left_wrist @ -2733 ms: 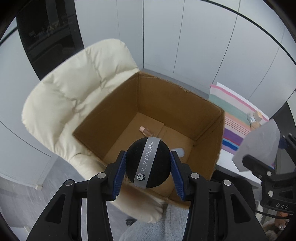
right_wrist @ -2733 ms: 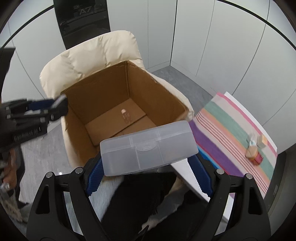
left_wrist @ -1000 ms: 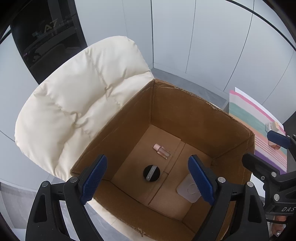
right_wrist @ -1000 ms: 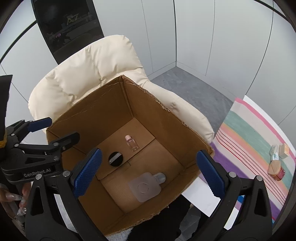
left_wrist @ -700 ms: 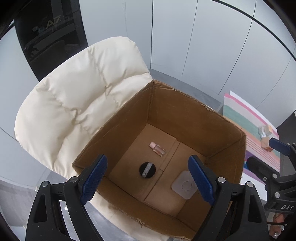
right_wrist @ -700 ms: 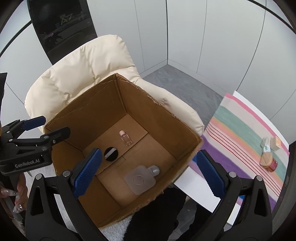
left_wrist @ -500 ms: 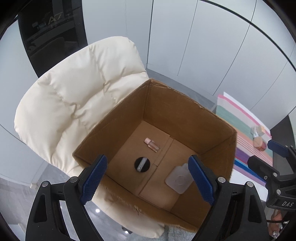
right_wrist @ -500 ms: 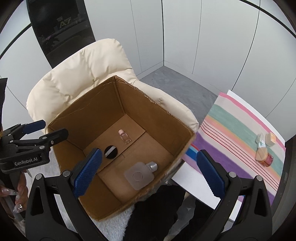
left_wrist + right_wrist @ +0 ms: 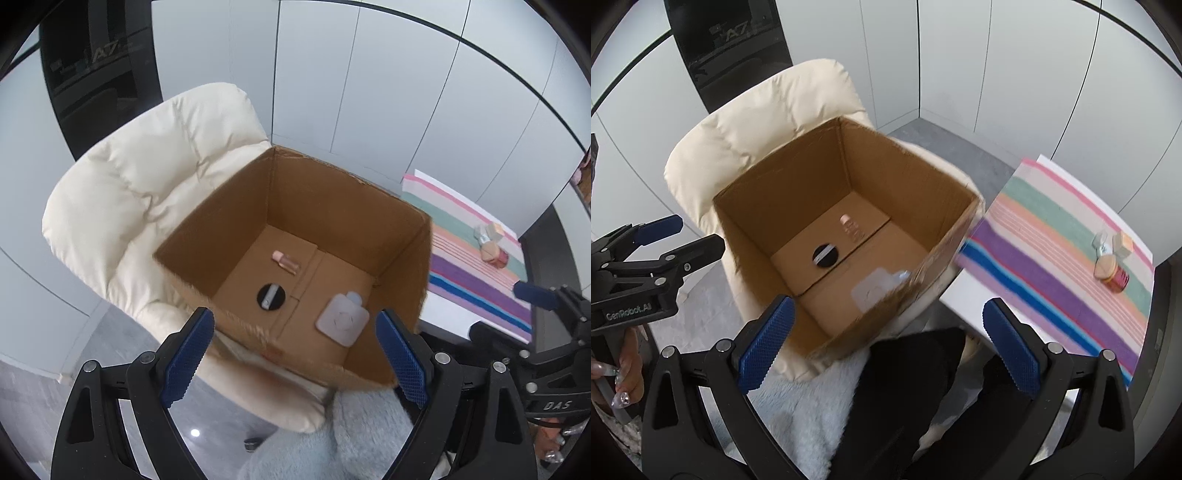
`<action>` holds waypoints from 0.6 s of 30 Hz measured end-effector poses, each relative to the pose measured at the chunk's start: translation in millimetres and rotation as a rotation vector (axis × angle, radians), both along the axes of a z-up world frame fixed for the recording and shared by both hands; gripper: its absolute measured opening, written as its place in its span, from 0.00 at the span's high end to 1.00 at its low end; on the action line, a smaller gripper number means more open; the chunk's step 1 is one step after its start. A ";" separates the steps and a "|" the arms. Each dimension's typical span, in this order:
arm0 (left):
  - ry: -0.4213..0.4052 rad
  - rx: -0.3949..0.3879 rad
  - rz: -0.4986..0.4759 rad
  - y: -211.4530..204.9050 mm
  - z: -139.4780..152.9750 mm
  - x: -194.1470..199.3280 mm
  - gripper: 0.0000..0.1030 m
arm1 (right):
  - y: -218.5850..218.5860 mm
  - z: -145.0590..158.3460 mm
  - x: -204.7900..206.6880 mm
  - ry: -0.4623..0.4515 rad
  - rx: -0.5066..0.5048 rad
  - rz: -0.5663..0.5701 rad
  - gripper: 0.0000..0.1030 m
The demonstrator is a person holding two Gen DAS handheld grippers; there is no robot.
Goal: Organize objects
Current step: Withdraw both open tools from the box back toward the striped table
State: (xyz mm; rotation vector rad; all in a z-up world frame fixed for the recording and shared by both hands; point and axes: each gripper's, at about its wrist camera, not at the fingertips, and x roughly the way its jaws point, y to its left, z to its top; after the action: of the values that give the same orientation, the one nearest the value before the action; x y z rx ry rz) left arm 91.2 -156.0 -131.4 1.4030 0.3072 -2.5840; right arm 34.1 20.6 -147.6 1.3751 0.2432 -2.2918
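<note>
Dropped the black puck (image 9: 270,296) and clear case (image 9: 342,319) into the box (image 9: 236,206); both lay on its floor beside a pink vial (image 9: 285,261). Left gripper (image 9: 293,354) and right gripper (image 9: 884,343) gaped empty, pulled back. More items (image 9: 1110,264) waited on the striped cloth (image 9: 1052,236).

1. The cardboard box (image 9: 334,206) stands open at the top, with no flap over the mouth; its four upright walls bar any entry from the side.
2. On its floor the black round case (image 9: 271,297), the small pink bottle (image 9: 285,261) and the flat clear container (image 9: 342,319) lie apart, with bare cardboard between them and along the far wall.
3. The cream chair (image 9: 147,192) backrest rises just behind the box's far-left side.
4. On the right, the striped cloth (image 9: 1067,236) is bare on its near part; a small cluster of items (image 9: 1110,260) sits at its far end.
</note>
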 end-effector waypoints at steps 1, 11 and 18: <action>0.006 0.002 0.005 -0.5 0.9 6.1 0.12 | -0.1 -0.4 4.1 -0.006 -0.003 0.002 0.00; 0.024 -0.026 0.017 0.2 1.6 14.0 0.12 | -10.1 5.9 24.8 -0.012 -0.034 0.052 0.00; 0.019 -0.009 -0.012 6.1 -3.2 3.5 0.12 | 2.8 5.3 23.4 -0.018 -0.039 0.009 0.00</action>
State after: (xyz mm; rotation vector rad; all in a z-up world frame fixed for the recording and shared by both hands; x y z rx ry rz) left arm 94.8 -149.9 -134.7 1.3822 0.2902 -2.6060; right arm 57.5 23.5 -142.3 1.3725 0.1977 -2.2641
